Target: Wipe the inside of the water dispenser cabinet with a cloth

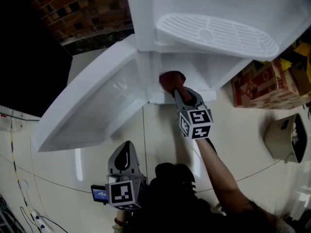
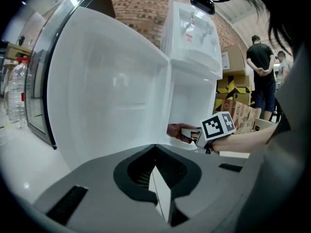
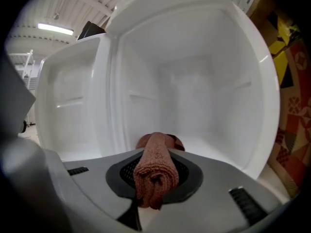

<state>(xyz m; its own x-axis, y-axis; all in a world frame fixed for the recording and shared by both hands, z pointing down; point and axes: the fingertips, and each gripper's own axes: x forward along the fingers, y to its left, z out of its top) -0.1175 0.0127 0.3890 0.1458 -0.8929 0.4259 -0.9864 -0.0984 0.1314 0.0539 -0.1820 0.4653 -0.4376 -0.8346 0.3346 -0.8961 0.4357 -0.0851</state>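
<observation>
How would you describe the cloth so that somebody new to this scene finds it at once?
Find the white water dispenser with its lower cabinet door swung open. At the cabinet's mouth, the right gripper is shut on the cloth. It is a rolled, reddish-brown terry piece, the only coloured thing in that white cabinet.

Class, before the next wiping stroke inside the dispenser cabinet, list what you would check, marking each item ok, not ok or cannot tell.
1. Cabinet door swung wide open: ok.
2. Cloth clamped between the jaws of the right gripper: ok.
3. Cloth pressed onto the cabinet floor: cannot tell.
4. Left gripper shut, empty and held apart from the door: ok.
</observation>
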